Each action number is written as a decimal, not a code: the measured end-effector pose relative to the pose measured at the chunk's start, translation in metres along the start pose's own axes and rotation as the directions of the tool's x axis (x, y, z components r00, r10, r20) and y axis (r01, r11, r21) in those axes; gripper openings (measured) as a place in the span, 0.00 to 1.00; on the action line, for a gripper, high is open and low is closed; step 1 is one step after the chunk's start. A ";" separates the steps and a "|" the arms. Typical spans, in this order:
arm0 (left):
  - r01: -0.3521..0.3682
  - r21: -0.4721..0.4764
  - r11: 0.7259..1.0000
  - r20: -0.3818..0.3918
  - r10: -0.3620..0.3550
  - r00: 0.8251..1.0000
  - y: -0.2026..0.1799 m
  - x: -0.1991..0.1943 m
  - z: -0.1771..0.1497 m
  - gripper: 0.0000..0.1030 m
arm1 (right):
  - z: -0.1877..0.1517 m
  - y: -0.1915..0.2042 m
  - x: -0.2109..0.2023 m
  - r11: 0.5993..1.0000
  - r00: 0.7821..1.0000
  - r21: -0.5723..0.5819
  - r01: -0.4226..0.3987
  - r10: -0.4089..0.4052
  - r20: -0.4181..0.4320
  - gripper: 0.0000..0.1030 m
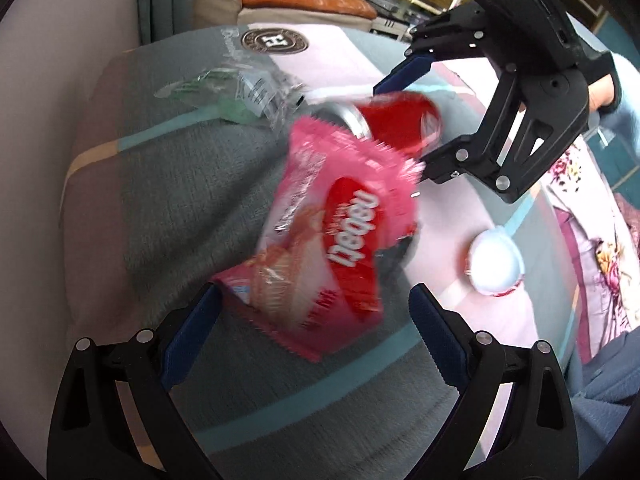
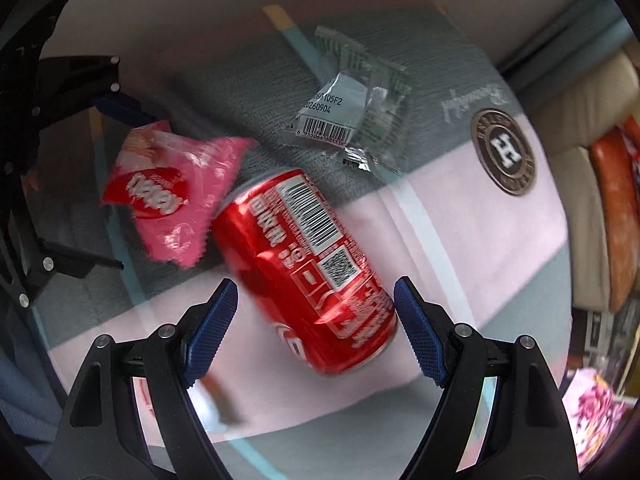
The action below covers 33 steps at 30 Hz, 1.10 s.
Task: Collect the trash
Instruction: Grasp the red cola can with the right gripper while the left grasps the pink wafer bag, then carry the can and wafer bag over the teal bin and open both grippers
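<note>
- The striped blanket (image 1: 168,184), grey, pink and teal, covers a soft surface, probably a bed or sofa, and carries all the trash in view; a round badge logo (image 2: 503,151) sits toward 2 o'clock in the right wrist view.
- The red soda can (image 2: 308,268) lies on its side at the centre of the right wrist view, on the pink stripe, with one end touching the pink wrapper.
- The right gripper (image 2: 316,332) points down over the can with its jaws wide, one pad on each side of the can and neither pressing it. In the left wrist view the gripper comes in from 1 o'clock.
- The left gripper (image 1: 316,332) also stands wide. The pink snack wrapper (image 1: 332,236) lies between and just ahead of its fingers, and it looks loose rather than gripped.
- A clear plastic wrapper (image 2: 352,108) with a barcode and green print lies at 12 o'clock in the right wrist view, near the can but apart from it.
- A small white egg-shaped piece (image 1: 494,262) rests at 3 o'clock in the left wrist view, apart from the rest.
- Progress, as a judgement: early. Nothing is held, no bin or bag shows, and all four pieces are still to be picked up. The can and the pink wrapper look to be the first targets.
</note>
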<state>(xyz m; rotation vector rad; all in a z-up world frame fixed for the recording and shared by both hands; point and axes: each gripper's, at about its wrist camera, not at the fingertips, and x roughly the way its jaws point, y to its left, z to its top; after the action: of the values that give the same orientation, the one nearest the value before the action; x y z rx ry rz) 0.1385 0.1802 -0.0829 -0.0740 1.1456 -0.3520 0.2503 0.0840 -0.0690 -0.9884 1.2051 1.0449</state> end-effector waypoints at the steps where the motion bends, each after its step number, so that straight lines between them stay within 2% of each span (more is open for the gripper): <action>1: -0.006 0.006 1.000 0.007 0.006 1.000 0.000 0.000 0.002 0.92 | 0.001 -0.003 0.005 1.000 1.000 -0.012 -0.002 0.002 -0.008 0.74; 6: -0.037 0.009 0.999 0.029 0.036 0.999 0.001 -0.002 0.015 0.92 | 0.001 -0.012 0.008 1.000 1.000 -0.022 -0.011 0.011 0.022 0.74; 7: -0.032 0.013 0.999 0.032 0.032 0.999 0.000 -0.002 0.018 0.92 | 0.000 -0.013 0.008 1.000 0.999 -0.016 -0.018 0.019 0.036 0.67; 10: -0.027 0.033 0.999 0.026 0.026 0.999 -0.005 0.006 0.022 0.92 | -0.009 -0.019 0.004 0.998 0.996 0.019 -0.055 0.054 0.073 0.61; 13: -0.060 0.039 0.997 0.021 0.059 0.998 -0.010 0.012 0.023 0.60 | -0.022 -0.020 -0.001 0.997 0.993 0.052 -0.065 0.059 0.105 0.60; 15: -0.068 -0.011 0.998 0.030 0.069 0.997 -0.007 0.011 0.024 0.53 | -0.038 -0.025 -0.006 0.989 0.987 0.119 -0.092 0.074 0.145 0.60; 16: -0.077 -0.028 0.997 0.033 0.078 0.996 -0.005 0.010 0.023 0.42 | -0.047 -0.029 -0.010 0.981 0.983 0.160 -0.107 0.080 0.167 0.60; 19: -0.091 -0.088 0.992 0.049 0.096 0.994 -0.005 0.003 0.021 0.38 | -0.072 -0.035 -0.017 0.956 0.974 0.261 -0.133 0.077 0.213 0.60; 26: -0.136 -0.082 0.987 0.074 0.142 0.987 -0.046 -0.014 0.024 0.38 | -0.126 -0.040 -0.036 0.898 0.958 0.411 -0.160 0.041 0.285 0.60; 33: -0.122 0.009 0.993 0.098 0.120 0.988 -0.114 -0.023 0.043 0.38 | -0.193 -0.034 -0.067 0.820 0.929 0.530 -0.217 0.006 0.371 0.60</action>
<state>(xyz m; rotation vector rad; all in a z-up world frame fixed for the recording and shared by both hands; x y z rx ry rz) 0.1418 0.0751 -0.0178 -0.0086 1.0458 -0.2462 0.2350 -0.1168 -0.0207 -0.2473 1.1748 0.8316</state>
